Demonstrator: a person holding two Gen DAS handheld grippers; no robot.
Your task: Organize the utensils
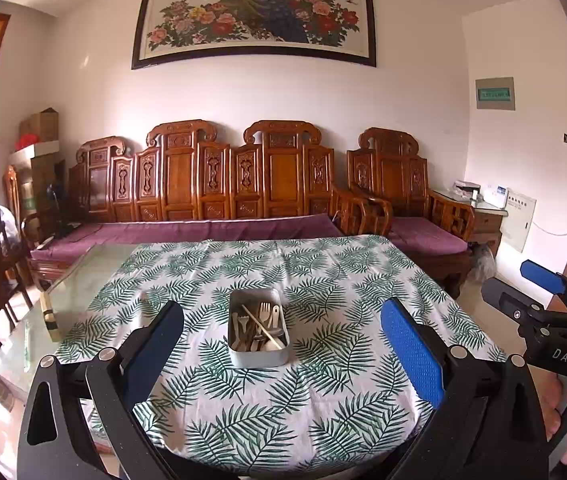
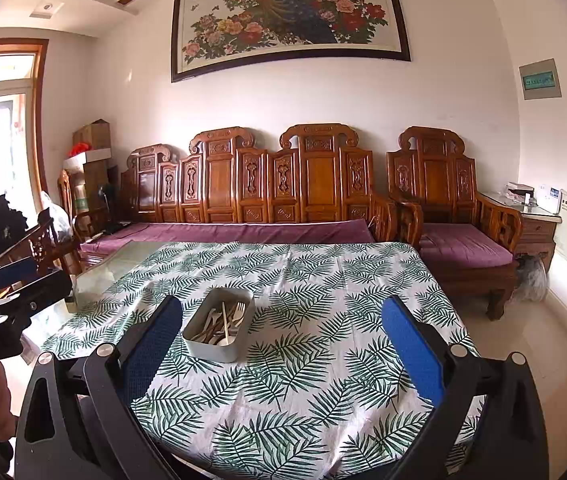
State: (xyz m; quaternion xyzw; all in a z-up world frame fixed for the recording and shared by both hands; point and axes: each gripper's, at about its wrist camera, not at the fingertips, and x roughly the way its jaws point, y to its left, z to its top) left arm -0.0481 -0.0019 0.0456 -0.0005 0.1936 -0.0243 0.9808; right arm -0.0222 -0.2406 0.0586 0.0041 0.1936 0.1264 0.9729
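Carved wooden sofas with purple cushions (image 1: 187,232) line the white wall under a framed peacock painting (image 1: 255,16), and in front of them stands my desk, draped in a white cloth printed with green fern leaves (image 1: 323,272).

My landmark is the rectangular grey metal tin (image 1: 258,354) near the middle of that cloth. Inside it lies a jumble of pale utensils (image 1: 259,326) — a small fork, spoon-like pieces and one long thin stick laid on a diagonal; I cannot tell each piece apart. The tin's long axis runs away from me, toward the sofas.

Both sets of tongs are spread wide and hold nothing. My left tongs (image 1: 281,344) hang short of the tin, which sits almost centred between their blue pads, so I judge the left the better lined up for a straight reach. From my right tongs (image 2: 281,344) the tin (image 2: 219,350) lies forward and off to the left, just past the left pad, its axis skewed.

The left view looks more steeply into the tin and shows the stick crossing the fork; the right view shows more of the tin's outer wall and the bare cloth to its right, and it catches the left tongs at its edge.
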